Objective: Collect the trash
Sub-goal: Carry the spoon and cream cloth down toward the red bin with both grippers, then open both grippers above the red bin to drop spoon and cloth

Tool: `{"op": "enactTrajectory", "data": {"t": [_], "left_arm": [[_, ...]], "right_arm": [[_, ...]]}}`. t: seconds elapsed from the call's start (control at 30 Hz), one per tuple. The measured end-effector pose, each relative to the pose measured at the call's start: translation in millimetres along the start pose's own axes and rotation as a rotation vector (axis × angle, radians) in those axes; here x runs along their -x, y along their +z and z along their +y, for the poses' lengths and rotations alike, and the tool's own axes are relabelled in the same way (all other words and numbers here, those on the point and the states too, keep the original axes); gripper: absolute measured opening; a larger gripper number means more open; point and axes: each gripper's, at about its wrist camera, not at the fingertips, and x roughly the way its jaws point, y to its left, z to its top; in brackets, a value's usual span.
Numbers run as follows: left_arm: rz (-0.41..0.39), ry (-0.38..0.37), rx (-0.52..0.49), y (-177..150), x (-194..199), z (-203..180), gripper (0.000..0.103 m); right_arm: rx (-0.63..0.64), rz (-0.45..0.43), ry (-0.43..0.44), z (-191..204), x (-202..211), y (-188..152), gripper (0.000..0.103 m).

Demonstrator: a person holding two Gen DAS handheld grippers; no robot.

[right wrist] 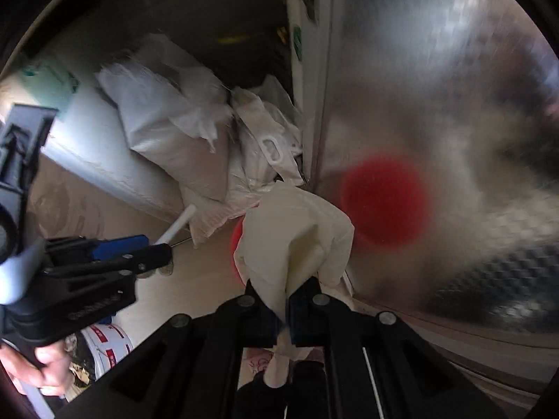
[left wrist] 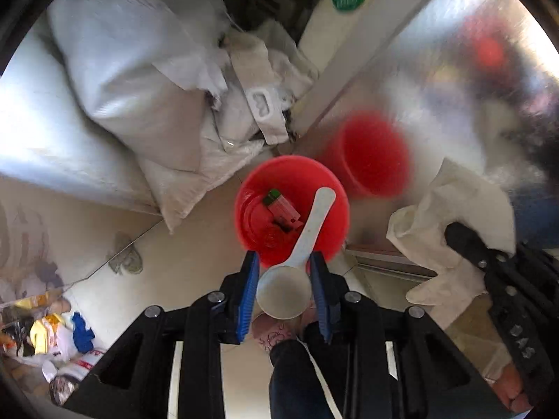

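Observation:
My left gripper (left wrist: 283, 262) is shut on a white plastic scoop (left wrist: 283, 295) by its bowl end; its handle points out over a red bucket (left wrist: 251, 188) on the floor below. The bucket holds a red lid and a small red and green packet (left wrist: 281, 206). My right gripper (right wrist: 279, 288) is shut on a cream rubber glove (right wrist: 297, 230), which hangs bunched above the bucket's rim (right wrist: 236, 237). The glove (left wrist: 450, 230) and right gripper also show at the right of the left wrist view. The left gripper (right wrist: 153, 248) with the scoop handle (right wrist: 178, 225) shows at the left of the right wrist view.
White sacks (left wrist: 139, 80) are piled against a steel cabinet (left wrist: 436, 70), which reflects the bucket as a red blur. Clutter and bags (left wrist: 52, 335) lie on the tiled floor at lower left. A white pail (right wrist: 104, 345) stands near my foot.

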Motion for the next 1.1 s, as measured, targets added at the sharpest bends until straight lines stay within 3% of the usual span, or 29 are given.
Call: {"op": "enactTrajectory", "data": {"t": [0.4, 0.67, 0.73, 0.77, 0.8, 0.87, 1.1], "left_arm": [[0.058, -0.009, -0.090, 22, -88, -8, 0.028], [0.028, -0.040, -0.074, 24, -83, -8, 0.028], [0.044, -0.063, -0.071, 24, -83, -6, 0.032], [0.049, -0.064, -0.067, 24, -84, -4, 0.044], [0.047, -0.059, -0.064, 24, -83, -2, 0.064], [0.032, -0.051, -0.064, 22, -82, -1, 0.081], [0.029, -0.020, -0.048, 14, -77, 10, 0.082]], "right_arm": [[-0.033, 0.084, -0.032, -40, -85, -1, 0.004], [-0.024, 0.099, -0.025, -41, -81, -1, 0.004], [-0.009, 0.103, -0.012, -40, -85, 0, 0.004], [-0.001, 0.113, -0.003, -39, -87, 1, 0.004], [0.008, 0.116, -0.002, -39, -87, 1, 0.004], [0.031, 0.114, -0.002, -37, -88, 2, 0.004], [0.057, 0.138, 0.022, -27, -97, 3, 0.004]]}}
